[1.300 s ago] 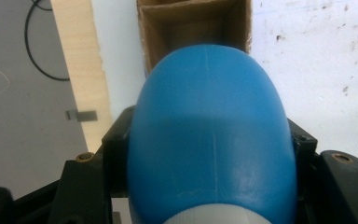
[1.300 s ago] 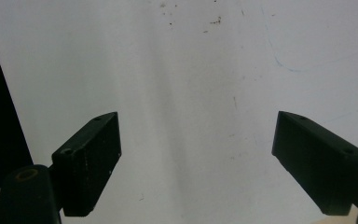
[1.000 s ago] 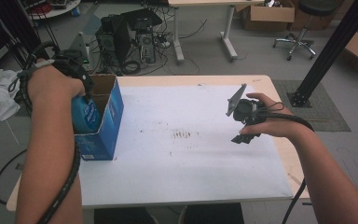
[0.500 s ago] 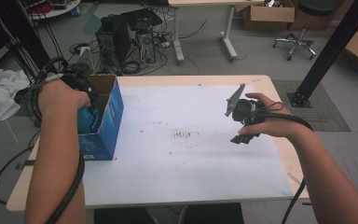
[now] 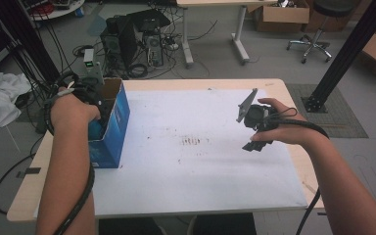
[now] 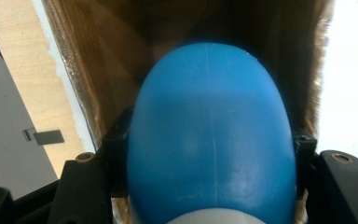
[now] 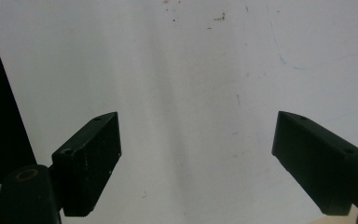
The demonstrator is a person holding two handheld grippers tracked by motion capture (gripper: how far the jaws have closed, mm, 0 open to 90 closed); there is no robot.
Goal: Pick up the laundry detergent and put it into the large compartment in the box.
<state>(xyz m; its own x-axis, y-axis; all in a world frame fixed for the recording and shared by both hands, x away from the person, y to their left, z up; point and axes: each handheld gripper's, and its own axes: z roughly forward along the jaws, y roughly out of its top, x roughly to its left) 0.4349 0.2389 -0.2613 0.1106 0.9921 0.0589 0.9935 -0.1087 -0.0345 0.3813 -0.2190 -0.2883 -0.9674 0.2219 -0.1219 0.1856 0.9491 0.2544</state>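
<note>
Box (image 5: 111, 128) stands open at the table's (image 5: 200, 196) left edge in the high view, blue outside, brown inside. My left hand (image 5: 73, 110) reaches down into its mouth with the left gripper (image 5: 94, 113), and a bit of blue shows between my hand and the box wall. My right hand (image 5: 279, 128) hovers over the right part of the white sheet (image 5: 191, 171), well apart from the box, carrying the right gripper (image 5: 255, 131).

In the left gripper view, my jaws clamp a blue egg (image 6: 210, 135) from both sides, pads pressed against its flanks. The egg has a white band at its near end. It sits inside the box (image 6: 121, 56), with brown cardboard walls rising on either side and beyond it.

In the right gripper view, my right gripper (image 7: 196, 154) has its jaws spread wide with nothing between them, just bare, lightly stained sheet (image 7: 191, 70) beneath.
</note>
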